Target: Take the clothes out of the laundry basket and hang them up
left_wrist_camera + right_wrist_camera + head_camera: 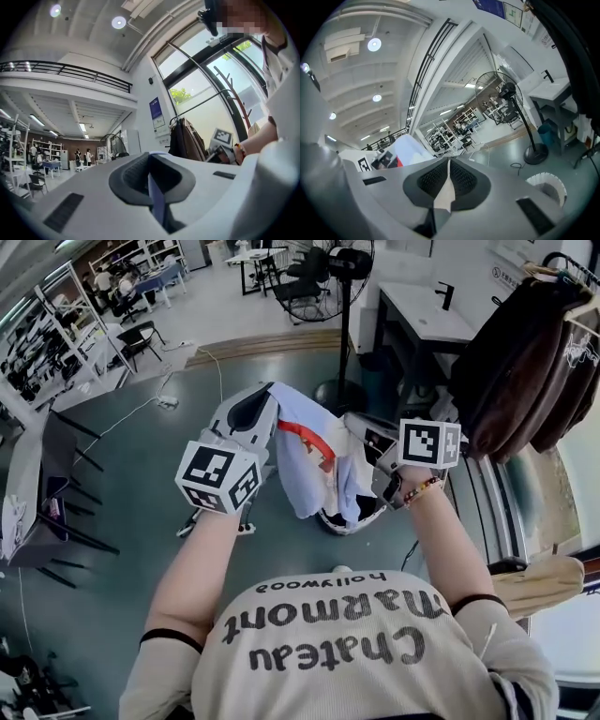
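A pale blue and white garment [314, 460] with a red strap hangs between both grippers, held up in front of the person. My left gripper [255, 413] is shut on its left upper edge; in the left gripper view a thin blue fold of cloth [158, 201] sits pinched in the left gripper [151, 161]. My right gripper [367, 442] is shut on the garment's right side, and a cream-white fold [444, 194] shows clamped in the right gripper [449, 164]. The white laundry basket [349, 519] stands on the floor below, mostly hidden by the cloth.
Dark brown clothes [525, 371] hang on a rack at the right, by the window. A standing fan [342, 334] and a grey table [422, 310] stand beyond the basket. Black chairs [66, 474] are at the left. Green floor lies around.
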`<state>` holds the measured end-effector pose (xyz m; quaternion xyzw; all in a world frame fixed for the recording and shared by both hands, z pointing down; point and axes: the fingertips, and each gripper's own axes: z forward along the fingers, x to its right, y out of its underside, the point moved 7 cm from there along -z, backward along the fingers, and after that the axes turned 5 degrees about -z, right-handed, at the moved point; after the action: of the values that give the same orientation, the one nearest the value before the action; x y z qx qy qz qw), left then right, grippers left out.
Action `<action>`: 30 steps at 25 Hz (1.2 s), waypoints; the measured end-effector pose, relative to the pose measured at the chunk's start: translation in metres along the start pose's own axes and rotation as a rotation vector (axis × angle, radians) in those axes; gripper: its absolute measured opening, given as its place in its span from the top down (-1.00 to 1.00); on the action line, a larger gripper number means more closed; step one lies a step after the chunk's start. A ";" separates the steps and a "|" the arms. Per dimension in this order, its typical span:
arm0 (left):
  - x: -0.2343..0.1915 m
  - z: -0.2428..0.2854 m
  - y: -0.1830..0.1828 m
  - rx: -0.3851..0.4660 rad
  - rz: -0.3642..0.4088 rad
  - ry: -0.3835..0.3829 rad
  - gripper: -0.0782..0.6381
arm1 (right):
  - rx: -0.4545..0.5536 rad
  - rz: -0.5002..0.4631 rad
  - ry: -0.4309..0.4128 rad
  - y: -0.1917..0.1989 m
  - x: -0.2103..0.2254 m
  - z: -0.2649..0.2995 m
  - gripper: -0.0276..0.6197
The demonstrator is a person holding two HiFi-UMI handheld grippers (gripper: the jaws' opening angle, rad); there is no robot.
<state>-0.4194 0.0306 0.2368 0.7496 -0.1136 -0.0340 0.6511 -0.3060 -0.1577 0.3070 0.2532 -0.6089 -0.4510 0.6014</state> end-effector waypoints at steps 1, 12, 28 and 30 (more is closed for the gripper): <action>0.002 0.001 -0.005 0.005 0.001 0.014 0.75 | -0.004 0.012 -0.009 0.006 0.001 0.000 0.80; 0.020 -0.026 -0.026 -0.006 0.063 0.070 0.75 | 0.054 -0.138 -0.160 0.037 -0.055 -0.025 0.18; 0.045 -0.037 -0.072 0.030 0.052 0.108 0.75 | -0.376 -0.465 0.023 0.132 -0.058 0.019 0.02; 0.047 -0.047 -0.082 0.058 0.038 0.124 0.75 | -0.341 -0.450 0.033 0.133 -0.052 0.017 0.02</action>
<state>-0.3536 0.0768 0.1679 0.7664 -0.0884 0.0282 0.6356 -0.2836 -0.0473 0.3962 0.2845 -0.4427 -0.6648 0.5302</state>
